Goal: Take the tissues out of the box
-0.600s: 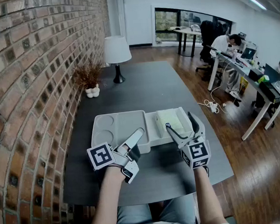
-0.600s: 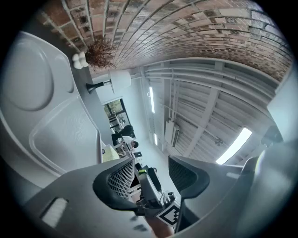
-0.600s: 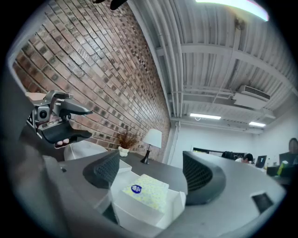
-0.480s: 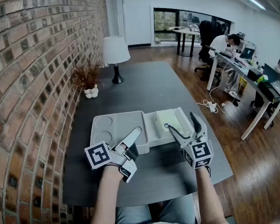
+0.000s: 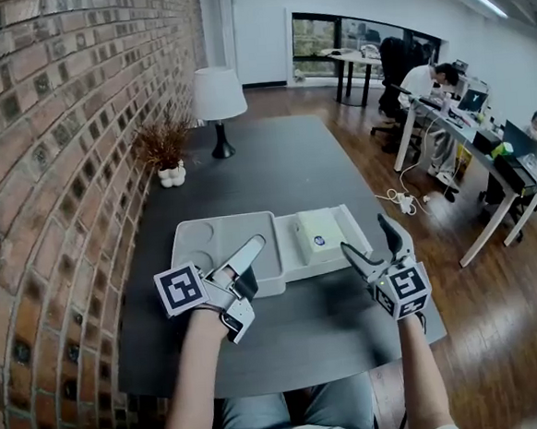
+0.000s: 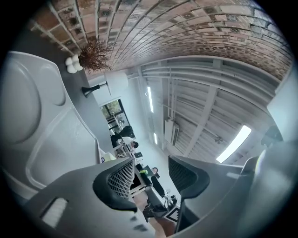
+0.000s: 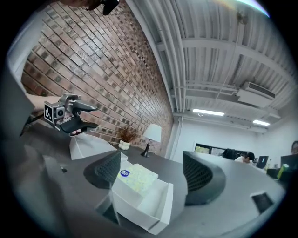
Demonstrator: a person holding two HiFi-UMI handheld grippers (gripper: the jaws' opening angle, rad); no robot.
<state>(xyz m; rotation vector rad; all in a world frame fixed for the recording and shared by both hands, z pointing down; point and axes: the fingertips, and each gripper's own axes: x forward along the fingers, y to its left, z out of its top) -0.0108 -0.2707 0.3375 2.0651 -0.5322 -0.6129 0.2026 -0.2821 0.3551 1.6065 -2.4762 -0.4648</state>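
Note:
A pale green tissue pack with a blue sticker lies in the right compartment of a white tray-like box on the dark table. My right gripper hovers just right of the box's front corner, jaws apart with nothing between them. Through that gap the right gripper view shows the tissue pack lying in the box. My left gripper hangs over the box's front middle, tilted up, its jaws nearly together and empty. The left gripper view shows the tray at left, below the jaws.
A white lamp and a dried plant in a white pot stand at the table's far left by the brick wall. People sit at desks across the wooden floor on the right. The table edge runs close under my right gripper.
My right gripper has drawn back and to the right, from over the tissue pack to beside the box. The left gripper has drifted slightly left. The pack has not moved.

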